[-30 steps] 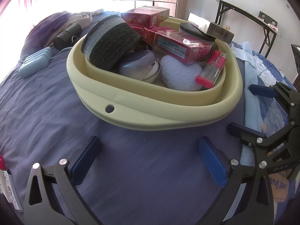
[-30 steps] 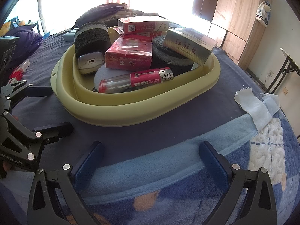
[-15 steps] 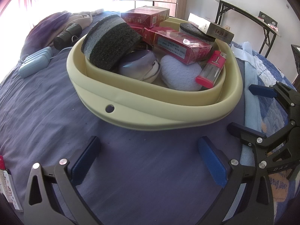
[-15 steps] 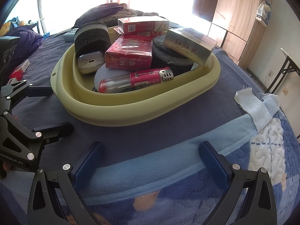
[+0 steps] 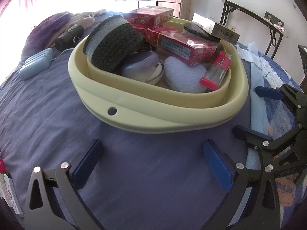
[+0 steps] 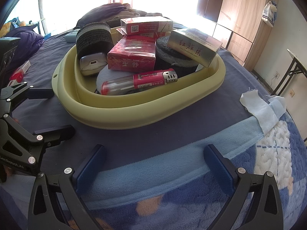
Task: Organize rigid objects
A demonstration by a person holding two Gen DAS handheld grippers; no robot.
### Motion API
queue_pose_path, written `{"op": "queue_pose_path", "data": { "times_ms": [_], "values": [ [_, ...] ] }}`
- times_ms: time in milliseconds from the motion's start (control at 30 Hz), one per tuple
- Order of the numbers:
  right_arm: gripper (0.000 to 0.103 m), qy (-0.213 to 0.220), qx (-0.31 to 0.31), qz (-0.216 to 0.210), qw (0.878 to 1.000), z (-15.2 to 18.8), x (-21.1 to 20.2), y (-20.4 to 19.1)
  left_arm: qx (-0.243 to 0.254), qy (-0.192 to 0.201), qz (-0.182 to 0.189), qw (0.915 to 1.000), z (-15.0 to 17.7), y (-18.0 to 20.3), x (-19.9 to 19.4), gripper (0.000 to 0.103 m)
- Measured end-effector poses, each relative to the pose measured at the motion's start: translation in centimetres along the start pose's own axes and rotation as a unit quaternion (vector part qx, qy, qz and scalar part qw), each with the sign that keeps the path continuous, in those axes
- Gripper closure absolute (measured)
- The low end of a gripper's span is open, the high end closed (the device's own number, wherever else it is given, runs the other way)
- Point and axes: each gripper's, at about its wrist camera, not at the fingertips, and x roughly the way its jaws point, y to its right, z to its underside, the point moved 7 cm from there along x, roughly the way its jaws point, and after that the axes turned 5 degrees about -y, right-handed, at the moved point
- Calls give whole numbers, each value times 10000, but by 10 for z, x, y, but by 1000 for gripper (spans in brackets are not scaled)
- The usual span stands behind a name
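Left wrist view shows us our left gripper [image 5: 152,160] spread wide, holding nothing, just short of the yellow basin [image 5: 153,118] heaped with 3 red boxes; our right gripper [image 6: 153,163] gapes equally empty beside it.

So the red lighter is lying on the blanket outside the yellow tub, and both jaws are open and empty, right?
Not quite. The red lighter lies inside the yellow tub, on top of the other things, as the right wrist view shows. The rest is right: the left gripper and right gripper both have open, empty jaws.
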Motion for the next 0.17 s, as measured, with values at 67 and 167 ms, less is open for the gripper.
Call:
{"op": "queue_pose_path", "data": {
  "times_ms": [67, 167],
  "values": [
    [0, 0, 0, 0, 10000, 0, 0, 0, -2, 7, -3, 10000, 0, 0, 0, 0],
    [0, 0, 0, 0, 10000, 0, 0, 0, 2, 9, -17, 10000, 1, 0, 0, 0]
  ]
}}
